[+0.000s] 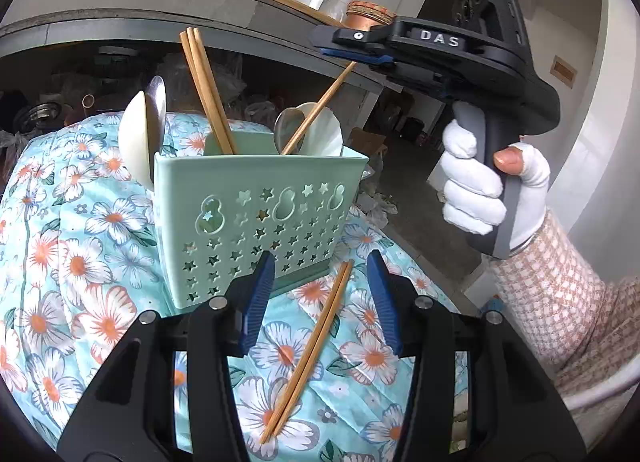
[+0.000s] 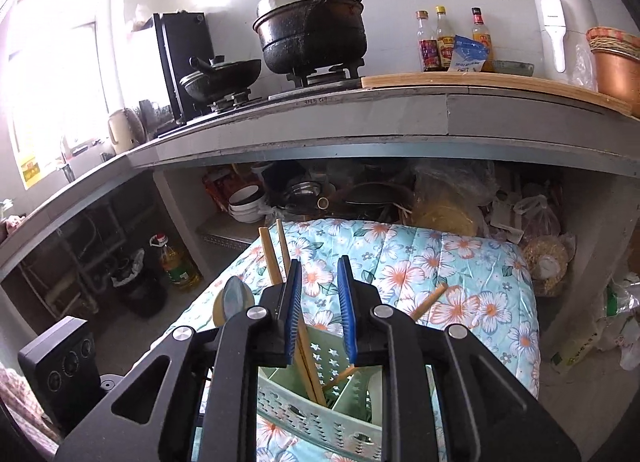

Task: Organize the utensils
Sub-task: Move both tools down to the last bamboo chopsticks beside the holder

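Note:
A mint-green perforated utensil holder (image 1: pixel 260 197) stands on a floral cloth (image 1: pixel 80 262). It holds an upright pair of wooden chopsticks (image 1: pixel 204 89), a single leaning chopstick (image 1: pixel 316 113), metal spoons (image 1: pixel 158 101) and white ceramic spoons (image 1: pixel 134 137). Another chopstick pair (image 1: pixel 308 354) lies flat on the cloth in front of the holder, under my open left gripper (image 1: pixel 321 262). A white-gloved hand (image 1: pixel 472 189) holds my right gripper (image 1: pixel 324 45) above the holder, just over the leaning chopstick's top end. In the right wrist view that gripper (image 2: pixel 320 262) is open and empty, with the holder (image 2: pixel 320 418) below it.
A grey counter (image 2: pixel 320 129) runs behind, with a black pot (image 2: pixel 312 25), a pan, sauce bottles (image 2: pixel 444 41) and a white kettle (image 2: pixel 560 29). The shelf under it is packed with bowls and bags. An oil bottle (image 2: pixel 176 262) stands on the floor at left.

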Motion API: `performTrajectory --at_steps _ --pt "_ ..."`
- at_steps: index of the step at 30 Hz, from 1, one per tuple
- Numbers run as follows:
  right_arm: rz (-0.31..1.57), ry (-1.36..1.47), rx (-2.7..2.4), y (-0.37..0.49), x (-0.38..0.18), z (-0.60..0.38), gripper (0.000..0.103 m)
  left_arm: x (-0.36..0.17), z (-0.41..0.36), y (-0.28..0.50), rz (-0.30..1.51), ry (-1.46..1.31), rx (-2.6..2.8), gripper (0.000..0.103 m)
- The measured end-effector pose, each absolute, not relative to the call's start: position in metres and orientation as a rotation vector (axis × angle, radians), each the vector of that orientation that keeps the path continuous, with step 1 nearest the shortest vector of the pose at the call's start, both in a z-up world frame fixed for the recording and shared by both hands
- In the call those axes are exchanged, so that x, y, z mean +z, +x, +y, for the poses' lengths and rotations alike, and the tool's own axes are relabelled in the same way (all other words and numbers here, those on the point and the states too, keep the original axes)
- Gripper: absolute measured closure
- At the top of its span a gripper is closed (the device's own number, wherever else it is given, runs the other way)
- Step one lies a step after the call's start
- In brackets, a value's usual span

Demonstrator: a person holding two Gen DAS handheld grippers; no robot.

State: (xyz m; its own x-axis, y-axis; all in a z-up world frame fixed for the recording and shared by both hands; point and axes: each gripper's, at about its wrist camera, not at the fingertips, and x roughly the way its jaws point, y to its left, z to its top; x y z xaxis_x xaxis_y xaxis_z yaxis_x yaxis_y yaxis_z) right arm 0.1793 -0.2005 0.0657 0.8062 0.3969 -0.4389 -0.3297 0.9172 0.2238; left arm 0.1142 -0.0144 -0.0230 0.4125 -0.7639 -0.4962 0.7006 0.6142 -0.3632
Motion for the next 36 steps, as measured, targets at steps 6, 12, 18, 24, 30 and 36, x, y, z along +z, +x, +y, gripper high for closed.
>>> performTrajectory --at_steps 6,12,18,24,30,36 --pt "0.509 0.295 0.378 0.135 0.054 -0.233 0.071 -0.031 -0.019 0.110 0.677 -0.047 -0.909 0.057" --pt "0.683 0.523 0.312 0.102 -0.017 -0.259 0.070 -0.050 -0.024 0.112 0.728 0.030 -0.871 0.057" --pt "0.916 0.769 0.278 0.089 -0.114 -0.248 0.070 -0.067 -0.029 0.112 0.772 0.090 -0.825 0.057" --pt "1.022 0.938 0.274 0.098 -0.162 -0.237 0.070 -0.079 -0.033 0.116 0.818 0.102 -0.794 0.057" --pt "1.020 1.012 0.252 0.106 -0.171 -0.238 0.079 -0.081 -0.030 0.117 0.819 0.090 -0.788 0.057" --pt "1.003 1.035 0.245 0.102 -0.175 -0.241 0.089 -0.082 -0.030 0.119 0.833 0.094 -0.783 0.057"
